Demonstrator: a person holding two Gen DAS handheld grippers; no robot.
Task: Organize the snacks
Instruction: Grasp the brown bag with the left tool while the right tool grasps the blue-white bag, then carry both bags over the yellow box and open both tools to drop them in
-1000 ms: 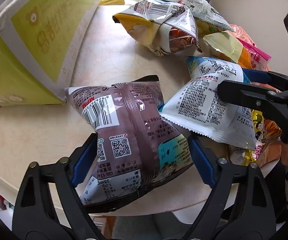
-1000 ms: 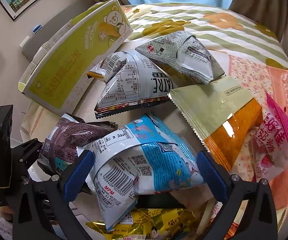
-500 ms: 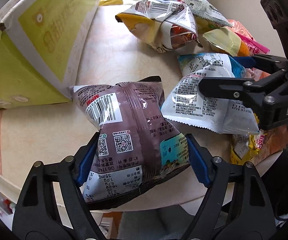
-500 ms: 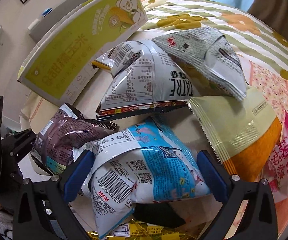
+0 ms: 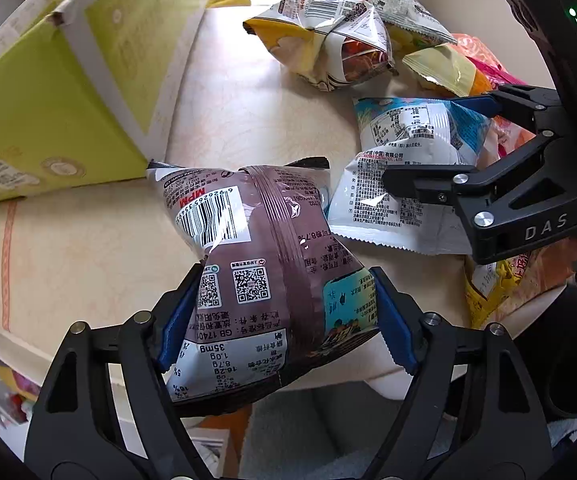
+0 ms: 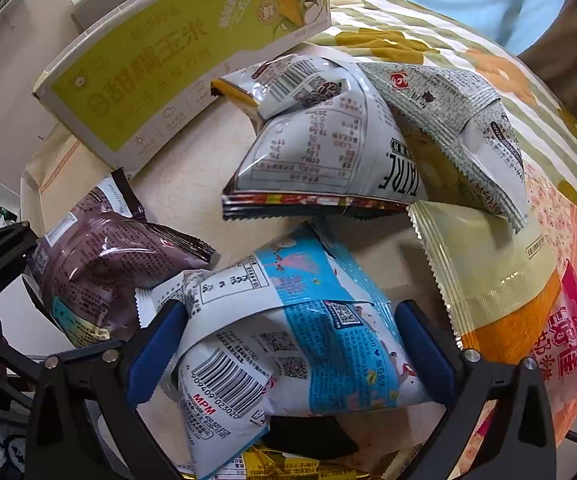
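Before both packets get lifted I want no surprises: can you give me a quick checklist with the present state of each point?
1. Left claw around the brown-purple foil snack packet: ok, the jaws are closing and both blue pads touch its sides.
2. Right claw astride the blue-and-white snack packet: ok.
3. Right claw's grip firm: cannot tell.
4. The two packets apart: not ok, their edges overlap.
5. Yellow-green cardboard box clear of the brown-purple packet: not ok, its corner touches.
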